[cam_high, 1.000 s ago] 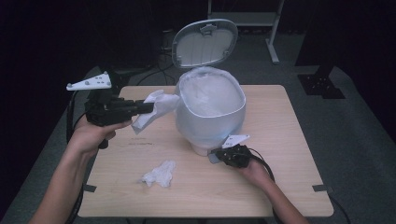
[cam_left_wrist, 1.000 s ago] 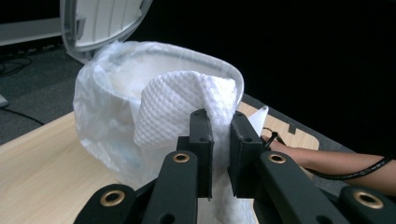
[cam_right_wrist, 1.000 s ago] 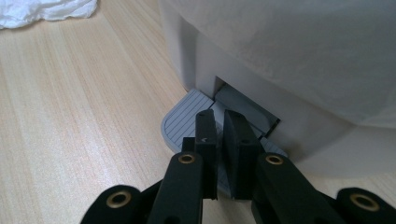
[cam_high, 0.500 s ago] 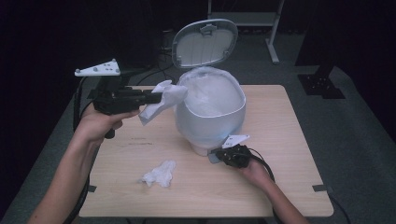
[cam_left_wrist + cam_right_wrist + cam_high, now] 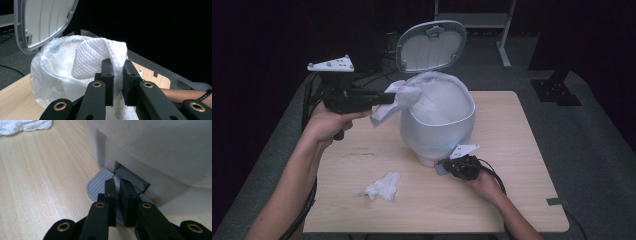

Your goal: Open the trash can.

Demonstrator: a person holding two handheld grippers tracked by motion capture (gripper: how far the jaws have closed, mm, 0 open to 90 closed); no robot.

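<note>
High view: tissue over bin

The raised lid walls the bin behind; its mouth lies open above.

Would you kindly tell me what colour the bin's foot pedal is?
The pedal is grey with fine ridges, clearest in the right gripper view.

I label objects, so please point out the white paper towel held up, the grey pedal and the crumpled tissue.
white paper towel (image 5: pixel 92 56), left gripper view, dimpled fold
grey pedal (image 5: pixel 100 182), right gripper view, ribbed top
crumpled tissue (image 5: pixel 383 185), high view, middle
</note>
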